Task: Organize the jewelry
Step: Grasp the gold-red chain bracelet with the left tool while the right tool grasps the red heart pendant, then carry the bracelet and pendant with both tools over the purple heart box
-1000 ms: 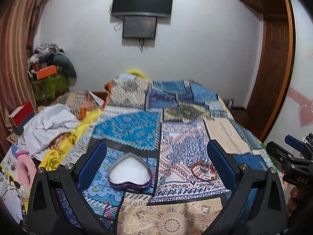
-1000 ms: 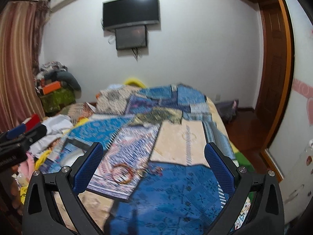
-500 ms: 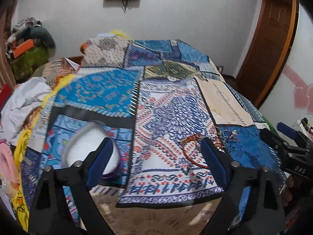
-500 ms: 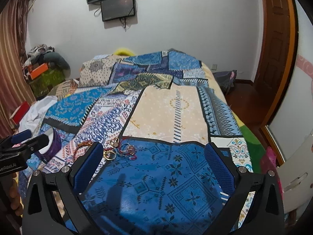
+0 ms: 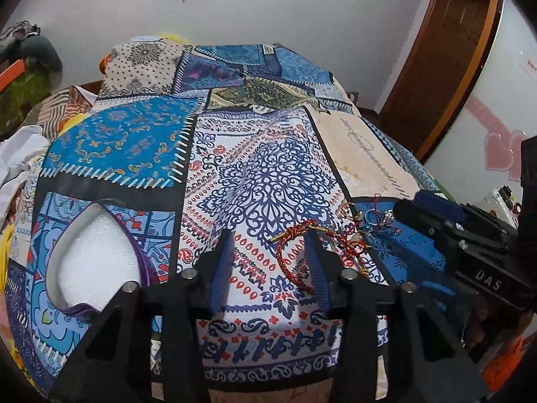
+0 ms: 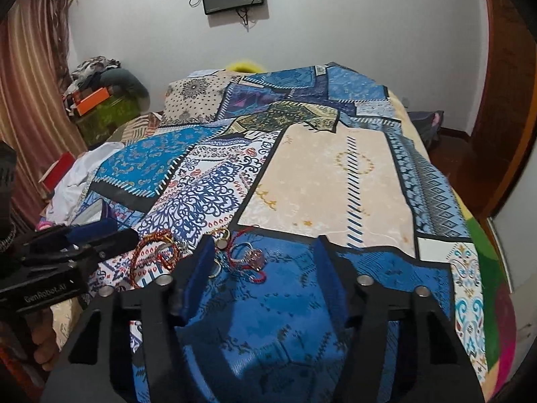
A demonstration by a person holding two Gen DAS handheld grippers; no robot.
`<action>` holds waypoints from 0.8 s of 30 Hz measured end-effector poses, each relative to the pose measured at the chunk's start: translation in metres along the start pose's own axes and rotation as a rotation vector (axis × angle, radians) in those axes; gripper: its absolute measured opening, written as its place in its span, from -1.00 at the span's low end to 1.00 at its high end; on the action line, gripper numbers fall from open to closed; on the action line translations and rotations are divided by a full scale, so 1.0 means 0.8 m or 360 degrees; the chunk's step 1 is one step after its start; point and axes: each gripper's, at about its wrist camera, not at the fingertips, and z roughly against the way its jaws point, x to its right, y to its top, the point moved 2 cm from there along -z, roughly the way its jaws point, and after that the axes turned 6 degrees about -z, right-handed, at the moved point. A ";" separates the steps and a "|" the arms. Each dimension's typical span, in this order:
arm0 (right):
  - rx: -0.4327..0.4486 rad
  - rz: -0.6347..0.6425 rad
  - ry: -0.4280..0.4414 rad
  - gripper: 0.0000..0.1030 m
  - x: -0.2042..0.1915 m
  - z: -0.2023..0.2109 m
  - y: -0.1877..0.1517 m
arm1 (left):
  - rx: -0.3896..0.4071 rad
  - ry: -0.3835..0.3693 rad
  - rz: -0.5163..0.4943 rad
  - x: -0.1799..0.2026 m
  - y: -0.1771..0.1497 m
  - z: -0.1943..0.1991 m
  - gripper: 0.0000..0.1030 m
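left tool (image 5: 268, 262) narrowed, lower | red bracelet (image 5: 292, 255) nearer

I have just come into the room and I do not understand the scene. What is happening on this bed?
A person holds a gripper in each hand over a patchwork bedspread. The left gripper, open, is at a red braided bracelet; the right gripper, also open, is near a small pile of rings. Nothing is gripped yet. A heart-shaped box lies open to the left, holding no jewelry.
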 end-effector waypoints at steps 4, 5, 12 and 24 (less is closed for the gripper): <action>-0.0022 -0.0007 0.0031 -0.29 0.001 -0.007 0.000 | -0.0031 -0.0026 0.0006 -0.002 -0.002 -0.009 -0.38; -0.0035 -0.0006 0.0041 -0.33 0.000 -0.010 -0.001 | -0.0039 -0.0031 0.0008 -0.002 -0.002 -0.012 -0.41; -0.0118 0.0020 0.0081 -0.73 -0.006 -0.028 -0.008 | -0.0057 -0.0062 0.0081 -0.004 -0.008 -0.023 -0.49; -0.0013 0.0006 0.0048 -0.73 -0.006 -0.001 0.002 | -0.0022 -0.0026 0.0015 0.013 -0.008 -0.004 -0.97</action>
